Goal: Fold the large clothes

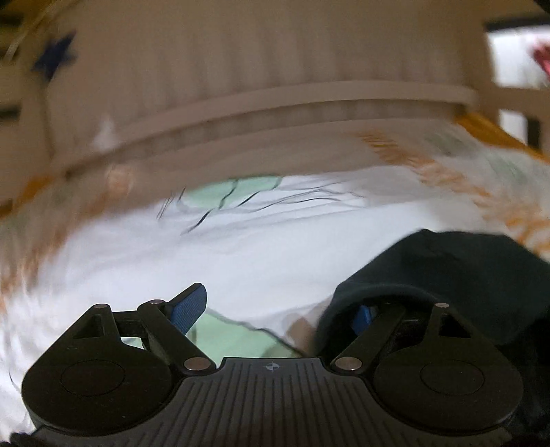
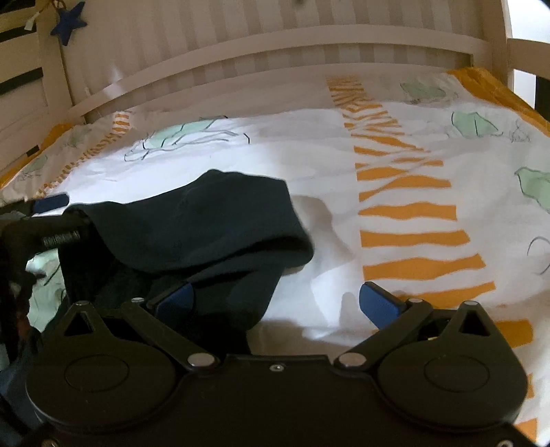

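A dark navy garment [image 2: 206,223] lies bunched on the bed sheet [image 2: 309,154], at the left of the right wrist view. It also shows at the lower right of the left wrist view [image 1: 464,275]. My left gripper [image 1: 278,309] is open; the cloth drapes over its right finger and hides most of that pad. My right gripper [image 2: 278,302] is open; its left finger [image 2: 175,302] lies against the garment's near edge, its right finger over bare sheet. The left gripper's finger also shows at the far left of the right wrist view [image 2: 51,203]. The left wrist view is motion-blurred.
The sheet is white with orange stripes [image 2: 405,213] and green drawings. A pale wooden slatted headboard [image 2: 275,44] closes the far side. A blue star [image 2: 67,24] hangs at the upper left. The orange mattress edge [image 2: 498,89] shows at the right.
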### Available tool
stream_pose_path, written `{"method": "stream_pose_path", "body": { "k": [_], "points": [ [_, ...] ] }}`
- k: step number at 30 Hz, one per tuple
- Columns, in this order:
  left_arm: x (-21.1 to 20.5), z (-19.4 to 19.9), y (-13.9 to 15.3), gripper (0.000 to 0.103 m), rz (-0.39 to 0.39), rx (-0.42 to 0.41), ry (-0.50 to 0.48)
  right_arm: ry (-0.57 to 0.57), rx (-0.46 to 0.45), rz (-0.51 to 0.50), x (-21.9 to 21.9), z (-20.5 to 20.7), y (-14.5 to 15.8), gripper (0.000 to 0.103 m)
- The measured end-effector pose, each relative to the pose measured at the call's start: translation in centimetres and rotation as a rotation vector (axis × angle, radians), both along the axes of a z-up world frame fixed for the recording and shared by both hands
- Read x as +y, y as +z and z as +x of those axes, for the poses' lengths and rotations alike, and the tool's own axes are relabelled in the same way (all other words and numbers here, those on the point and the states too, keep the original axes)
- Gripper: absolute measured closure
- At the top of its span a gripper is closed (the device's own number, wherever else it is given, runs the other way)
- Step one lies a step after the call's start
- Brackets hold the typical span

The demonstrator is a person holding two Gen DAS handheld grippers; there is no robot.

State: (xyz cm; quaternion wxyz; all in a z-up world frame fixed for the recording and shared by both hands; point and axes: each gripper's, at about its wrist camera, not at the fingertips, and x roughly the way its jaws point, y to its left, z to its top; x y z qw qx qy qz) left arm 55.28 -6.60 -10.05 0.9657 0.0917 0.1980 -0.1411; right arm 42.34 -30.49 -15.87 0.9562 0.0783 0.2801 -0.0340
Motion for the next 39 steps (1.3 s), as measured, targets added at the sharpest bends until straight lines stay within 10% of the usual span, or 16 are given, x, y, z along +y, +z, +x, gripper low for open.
{"method": "stream_pose_path", "body": {
  "k": [6,13,23,32,39],
  "points": [
    [2.5,2.4,-1.1,0.019,-0.144,0.191,0.035,0.007,-0.022,0.004,0.3,0.7,1.0,0.001],
    [1.6,0.6,-2.4,0.019,0.068,0.154,-0.065,-0.047,0.036,-0.111,-0.8,3.4,0.3,0.001],
    [3.8,-1.5,-1.3,0.019,0.179,0.179,-0.246,-0.071,0.125,0.012,-6.0,3.5,-0.6,0.001],
    [6.7,-1.3,3.7,0.019,-0.127,0.246,-0.273,0.08,-0.035,0.053,-6.2,0.4,3.3,0.001],
    [1.2,1.1,2.6,0.02,-0.153,0.288,-0.286,0.065,-0.075,0.079,-4.2,4.0,3.8,0.001]
  ]
}}
